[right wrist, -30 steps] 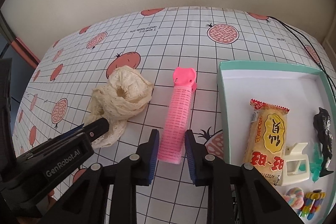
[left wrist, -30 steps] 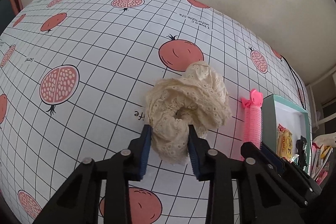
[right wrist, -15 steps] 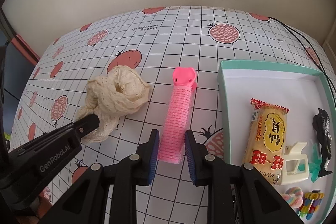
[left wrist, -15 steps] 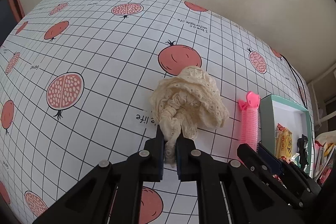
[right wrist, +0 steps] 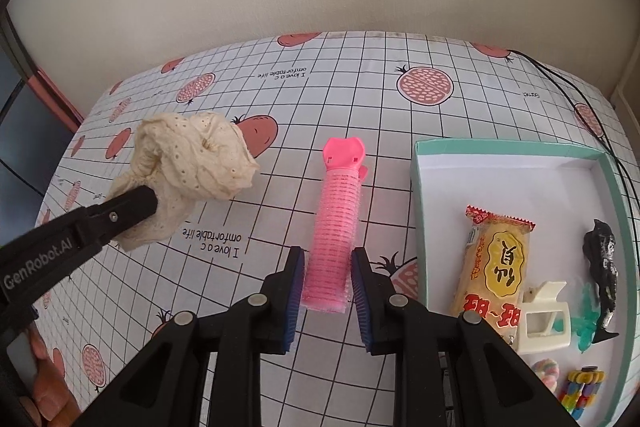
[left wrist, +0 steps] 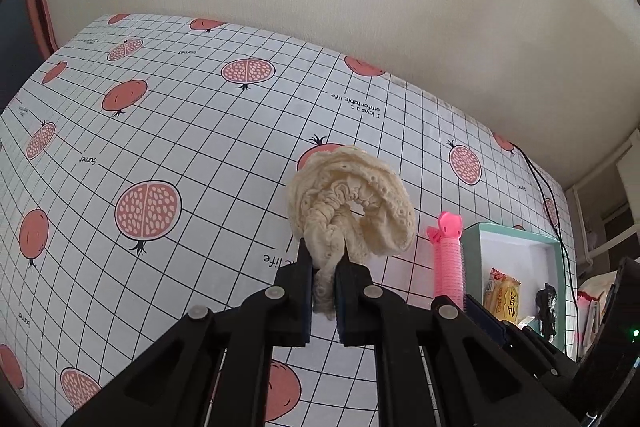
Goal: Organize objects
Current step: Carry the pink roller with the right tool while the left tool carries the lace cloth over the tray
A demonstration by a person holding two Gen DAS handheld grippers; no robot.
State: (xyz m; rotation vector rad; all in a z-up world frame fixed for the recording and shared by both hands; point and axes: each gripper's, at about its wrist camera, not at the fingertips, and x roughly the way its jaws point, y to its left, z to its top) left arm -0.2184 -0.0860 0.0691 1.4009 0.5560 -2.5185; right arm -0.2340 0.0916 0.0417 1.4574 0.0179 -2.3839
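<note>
Item: cream eyelet-lace fabric scrunchie, pinched at its gathered band by the left hand-held gripper, hanging clear of the surface, left of the teal-rimmed white tray. Likely light, soft, floppy; the bunched band seems the securest hold.

Item: pink ribbed plastic hair roller clip, lying just left of the tray. Right hand-held gripper narrow-open, pads either side of its near end, apparently not clamping. Looks light, stiff and springy; grip mid-barrel.

In tray: yellow snack packet, white claw clip, black figurine. The tray's near wall is the only obstacle.
</note>
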